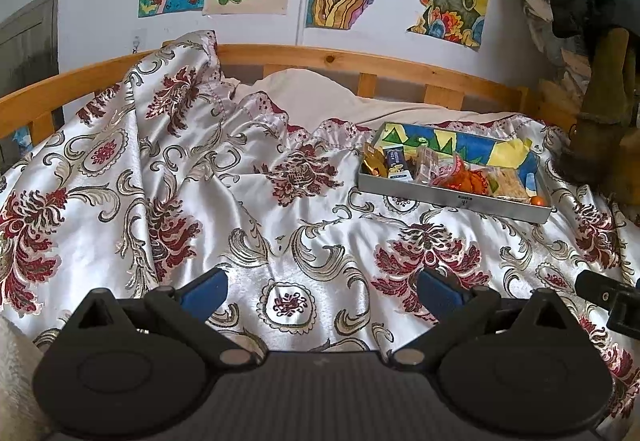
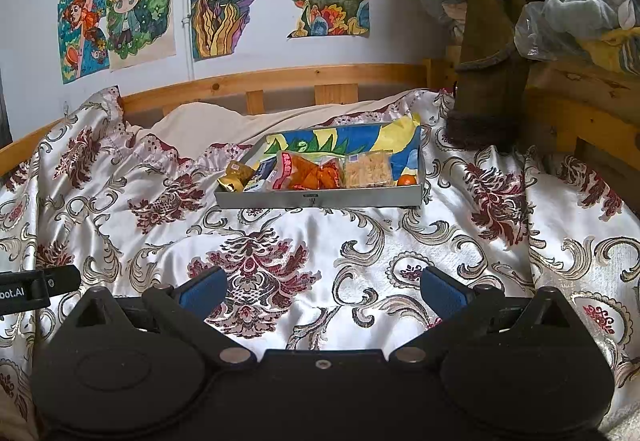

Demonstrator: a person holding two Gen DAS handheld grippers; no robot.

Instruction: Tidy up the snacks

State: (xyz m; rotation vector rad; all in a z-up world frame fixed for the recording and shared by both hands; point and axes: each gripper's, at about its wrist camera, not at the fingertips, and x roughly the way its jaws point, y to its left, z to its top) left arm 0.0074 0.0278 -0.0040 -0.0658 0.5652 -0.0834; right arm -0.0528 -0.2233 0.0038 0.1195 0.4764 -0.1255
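Grey tray holds snacks; both grippers agape, empty.

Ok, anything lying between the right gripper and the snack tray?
Nothing but bare bedspread. In the right wrist view, the open right gripper faces the tray across patterned cloth, with no loose snacks on that stretch.
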